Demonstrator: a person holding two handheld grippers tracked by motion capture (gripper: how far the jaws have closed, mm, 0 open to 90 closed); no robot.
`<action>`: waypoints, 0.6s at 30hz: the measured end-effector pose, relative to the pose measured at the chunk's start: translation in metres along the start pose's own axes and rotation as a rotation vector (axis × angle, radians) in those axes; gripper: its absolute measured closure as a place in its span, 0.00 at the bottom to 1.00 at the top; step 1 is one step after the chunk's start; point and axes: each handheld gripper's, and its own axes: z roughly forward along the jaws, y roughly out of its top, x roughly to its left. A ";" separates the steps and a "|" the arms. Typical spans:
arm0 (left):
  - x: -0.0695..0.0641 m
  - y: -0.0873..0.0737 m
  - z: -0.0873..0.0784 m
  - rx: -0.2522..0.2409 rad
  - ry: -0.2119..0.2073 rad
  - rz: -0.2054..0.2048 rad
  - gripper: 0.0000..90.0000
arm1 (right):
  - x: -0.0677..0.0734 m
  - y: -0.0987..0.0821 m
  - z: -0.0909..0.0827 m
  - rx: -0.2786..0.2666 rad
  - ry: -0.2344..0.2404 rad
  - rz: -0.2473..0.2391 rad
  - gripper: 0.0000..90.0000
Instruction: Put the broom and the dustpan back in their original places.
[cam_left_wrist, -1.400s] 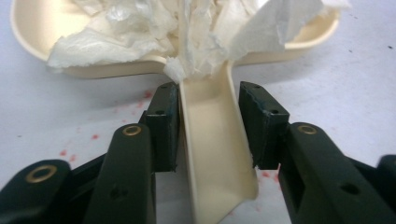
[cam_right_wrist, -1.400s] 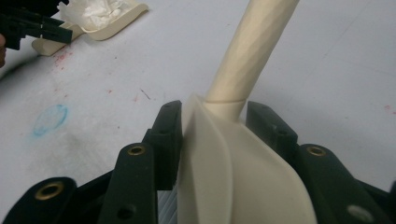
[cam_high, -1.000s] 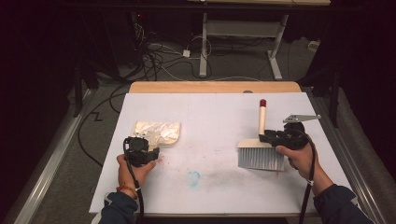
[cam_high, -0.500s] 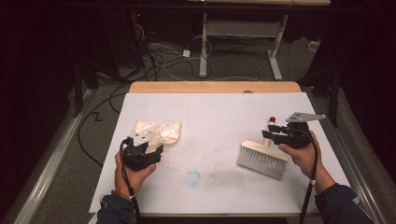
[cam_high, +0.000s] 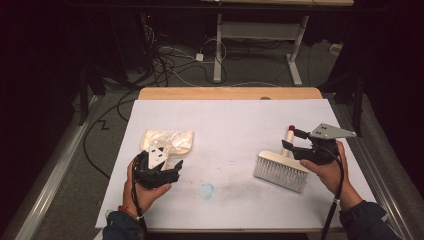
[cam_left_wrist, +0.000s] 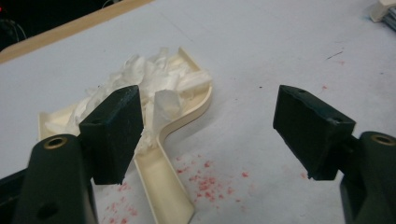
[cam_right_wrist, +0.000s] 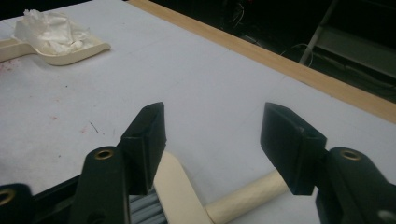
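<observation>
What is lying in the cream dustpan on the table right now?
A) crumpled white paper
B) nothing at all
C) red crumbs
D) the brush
A: the left gripper view shows crumpled white paper heaped in the dustpan, while the brush lies apart on the table's right side.

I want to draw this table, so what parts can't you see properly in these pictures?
- Cream plastic dustpan: left gripper view, its scoop floor is covered by crumpled white paper.
- Wooden-handled brush with grey bristles: high view, the handle's middle is behind the right gripper.
- Same brush, right gripper view: bristles cut off by the bottom edge.
- Small blue mark: high view, too small to identify.
</observation>
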 end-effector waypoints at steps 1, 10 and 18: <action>-0.002 0.000 -0.001 -0.013 -0.008 0.014 0.26 | 0.002 0.000 -0.001 -0.004 -0.010 -0.005 0.42; -0.013 -0.001 0.000 -0.024 -0.032 0.090 0.20 | 0.017 -0.003 -0.009 -0.070 -0.048 -0.081 0.31; -0.027 -0.001 -0.005 -0.043 -0.046 0.187 0.20 | 0.030 -0.005 -0.017 -0.103 -0.051 -0.098 0.30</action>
